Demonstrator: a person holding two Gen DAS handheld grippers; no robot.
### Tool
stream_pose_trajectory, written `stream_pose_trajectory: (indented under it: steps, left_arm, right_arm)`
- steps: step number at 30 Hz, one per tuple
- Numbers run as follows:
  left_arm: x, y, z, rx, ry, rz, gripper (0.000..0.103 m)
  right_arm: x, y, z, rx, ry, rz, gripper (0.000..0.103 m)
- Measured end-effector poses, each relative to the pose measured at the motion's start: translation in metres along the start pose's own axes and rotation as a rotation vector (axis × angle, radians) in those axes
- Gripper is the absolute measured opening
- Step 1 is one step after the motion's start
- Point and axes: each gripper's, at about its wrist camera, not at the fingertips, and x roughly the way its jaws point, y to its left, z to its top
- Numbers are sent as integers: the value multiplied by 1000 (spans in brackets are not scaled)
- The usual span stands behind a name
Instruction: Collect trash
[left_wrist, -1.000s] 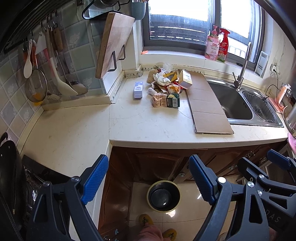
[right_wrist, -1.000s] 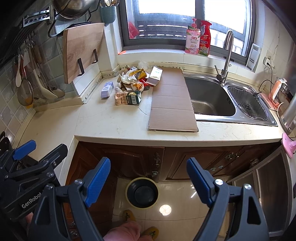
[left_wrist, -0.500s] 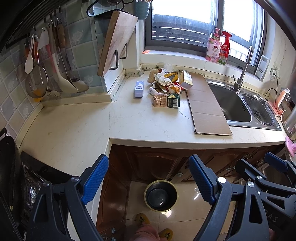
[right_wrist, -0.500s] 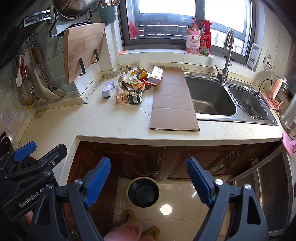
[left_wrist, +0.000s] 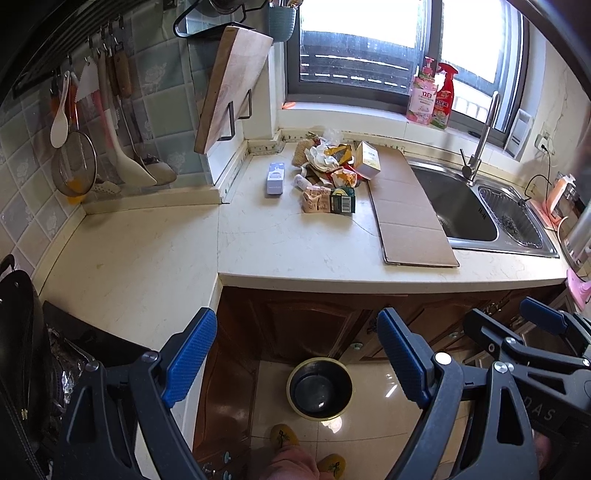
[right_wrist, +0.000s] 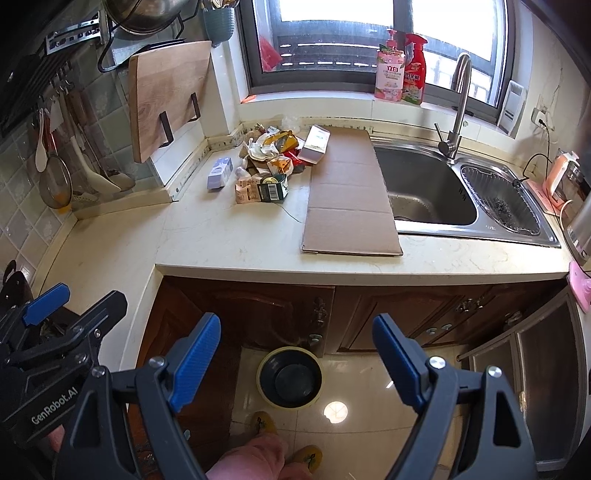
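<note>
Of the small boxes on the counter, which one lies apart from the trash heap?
The pale blue box, alone left of the trash heap; the others touch the pile.

Left gripper (left_wrist: 295, 358) and right gripper (right_wrist: 295, 358): black plastic clamp-style frames, each with two fingers faced in ribbed blue pads (left_wrist: 190, 362), joined by silver screws. White lettering "GenRobot.AI" marks the left gripper's body. The person wears pink trousers (right_wrist: 255, 459) and yellow slippers (left_wrist: 284, 435).
</note>
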Motion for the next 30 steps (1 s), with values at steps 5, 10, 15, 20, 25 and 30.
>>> stream_pose_trajectory:
  steps: [5,10,15,20,25,30]
  left_arm:
    - [-3,-3,-2,2,2,-1,87]
    - [-10,-4,-2,-5,-5,3,87]
    - [-12,-5,-2,-9,-3,-3,88]
    - [-8,-6,1,-8,-1,18,88]
    - [7,0,14,-11,5,56,88]
    - [39,10,43,-17,21,65,88]
  right_arm:
    - [0,-5,3,7,10,20,85]
    - [-4,-7,4,-1,0,28,85]
    - [-5,-9,7,-4,-1,35,85]
    - [-2,-10,12,-14,-13,43,85]
    - [14,-13,25,-16,-11,49,85]
    - [41,-14,50,-23,2,50,85]
